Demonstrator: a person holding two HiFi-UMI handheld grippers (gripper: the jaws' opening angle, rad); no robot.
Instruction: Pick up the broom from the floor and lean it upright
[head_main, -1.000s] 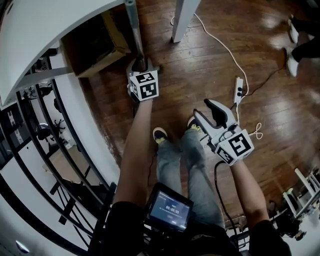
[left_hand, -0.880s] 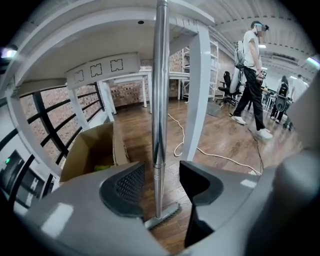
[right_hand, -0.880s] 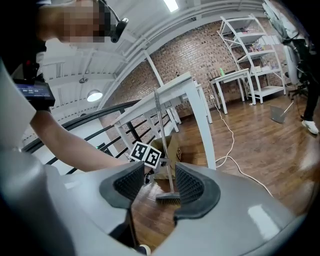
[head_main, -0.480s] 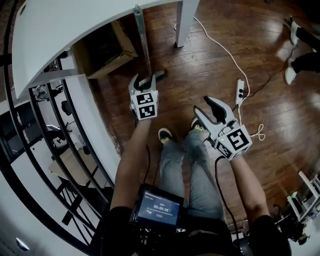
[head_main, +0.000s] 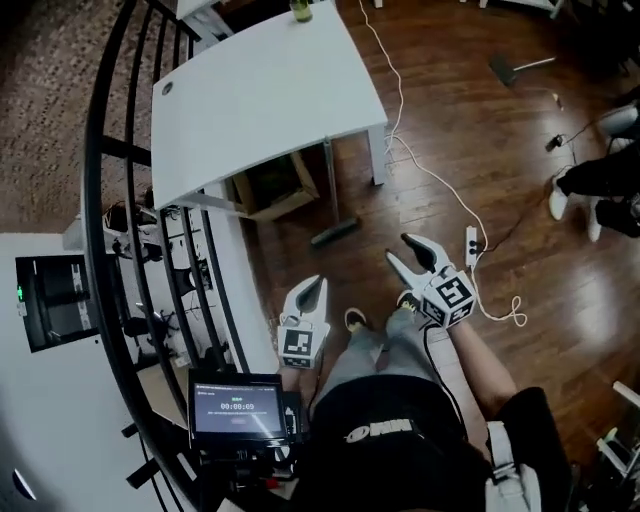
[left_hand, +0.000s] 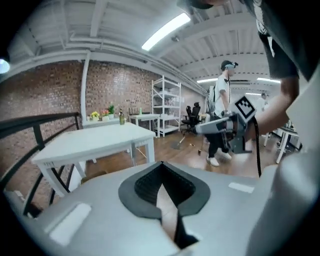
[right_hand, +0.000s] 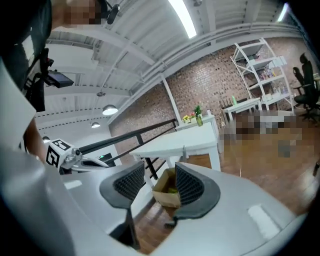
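Fingers on left gripper (head_main: 316, 289) just snapped together, nothing between; right gripper (head_main: 399, 250) spread apart, empty; broom (head_main: 336, 234) leaning against the white table (head_main: 270, 100).

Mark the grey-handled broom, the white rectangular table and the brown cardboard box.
grey-handled broom (head_main: 335, 233): head view, on its dark head.
white rectangular table (head_main: 270, 100): head view, on the bare tabletop.
brown cardboard box (right_hand: 164, 196): right gripper view, on its front side.

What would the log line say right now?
broom: leaning against table | left gripper: jaws just closed, empty | right gripper: jaws open, empty
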